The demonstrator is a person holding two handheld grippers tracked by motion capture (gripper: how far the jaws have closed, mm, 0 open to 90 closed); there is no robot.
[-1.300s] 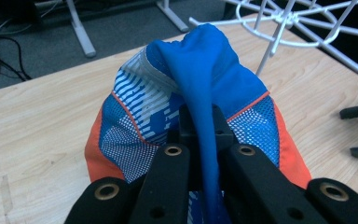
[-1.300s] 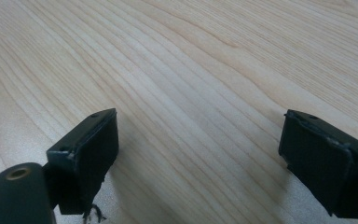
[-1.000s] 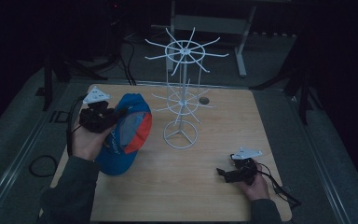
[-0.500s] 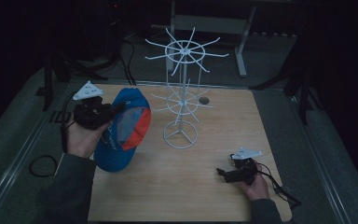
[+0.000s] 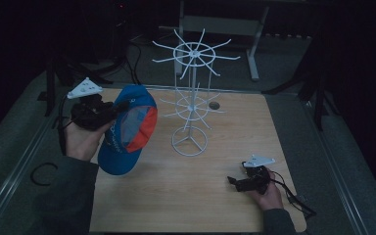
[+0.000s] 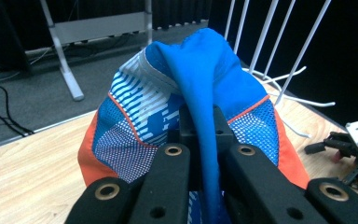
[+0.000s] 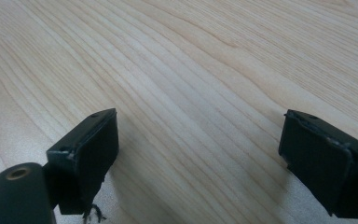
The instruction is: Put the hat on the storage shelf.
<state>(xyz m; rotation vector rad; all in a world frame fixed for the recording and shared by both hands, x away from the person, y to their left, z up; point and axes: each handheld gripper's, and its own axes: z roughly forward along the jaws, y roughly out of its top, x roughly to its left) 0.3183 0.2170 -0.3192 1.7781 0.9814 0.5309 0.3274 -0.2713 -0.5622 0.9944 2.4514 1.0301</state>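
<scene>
Scene: a pale wooden desk (image 5: 176, 196) in a dim room, seen from above, with a person's forearms coming in from the near edge.
Cap: a blue mesh baseball cap with an orange side panel and white striped lettering (image 5: 127, 129) hung in the air above the left part of the desk, its peak pointing down towards the wood.
Left gripper: the black two-jaw left gripper (image 5: 108, 111) was clenched on a fold of the cap's blue fabric (its own camera showed the cloth pinched tight between the jaws (image 6: 205, 140)).
Right gripper: the black right gripper (image 5: 236, 182) rested low at the near right of the desk, its jaws spread wide and holding nothing, with bare wood grain between its pads (image 7: 91, 149).
Stand: a white wire display stand with spoke-like hooks on two tiers and a ring base (image 5: 191, 98) stood upright mid-desk, just to the right of the cap and not touching it.
Other item: a small dark round object (image 5: 214, 105) lay on the desk behind the stand; what it was could not be told.
Step in hand: judged to be the carry, cap lifted and facing the stand.
Next move: probably called for raising the cap to one of the hooks, lining an opening or its back strap over a spoke, and only then loosening the grip (the thin spokes could snag the mesh or tip the light stand).
</scene>
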